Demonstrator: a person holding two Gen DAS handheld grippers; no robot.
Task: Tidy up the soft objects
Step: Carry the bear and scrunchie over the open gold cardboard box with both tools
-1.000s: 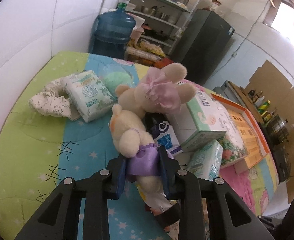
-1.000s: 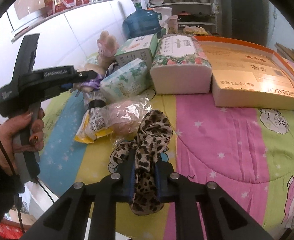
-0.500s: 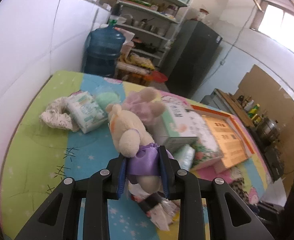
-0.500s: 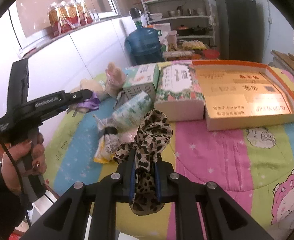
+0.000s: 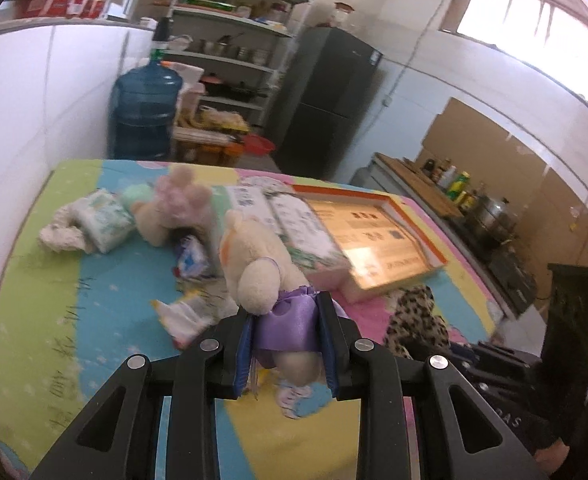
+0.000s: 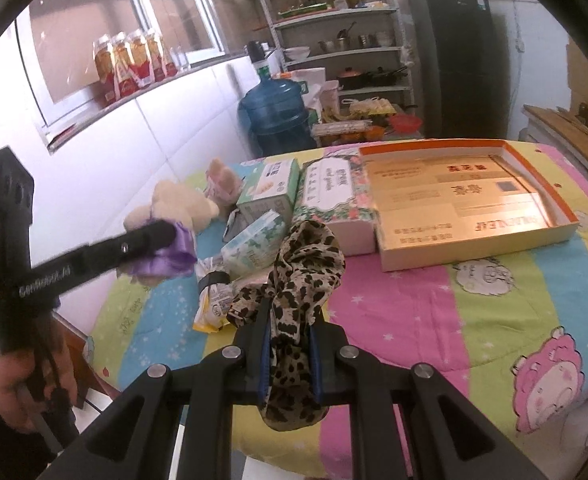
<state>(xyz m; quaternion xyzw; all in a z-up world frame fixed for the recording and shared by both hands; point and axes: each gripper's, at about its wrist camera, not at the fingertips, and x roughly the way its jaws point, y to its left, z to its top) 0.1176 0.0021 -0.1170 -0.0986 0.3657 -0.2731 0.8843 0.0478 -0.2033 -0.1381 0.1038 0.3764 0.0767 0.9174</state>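
Jaws of both grippers grip (left (image 5: pixel 286 344) cream bear (image 5: pixel 254 264), right (image 6: pixel 290 364) leopard cloth (image 6: pixel 306 264)) before orange-rimmed box (image 6: pixel 534 156).

Clamped in the left hand-held gripper (image 5: pixel 285 350): a plush bear (image 5: pixel 262 268), raised above the desk (image 5: pixel 34 304). Pinched in the right hand-held gripper (image 6: pixel 290 360): a patterned scarf (image 6: pixel 302 264), at the desk's near edge. Behind the scarf, a soft tissue pack (image 6: pixel 254 246); left of it, a snack bag (image 6: pixel 214 300). Farther back, two boxes (image 6: pixel 270 190) side by side, with an open tray (image 6: pixel 470 200) to their right. Left of the boxes, another plush toy (image 5: pixel 178 206), probably leaning on them; beyond the desk, a water jug (image 6: pixel 276 114).
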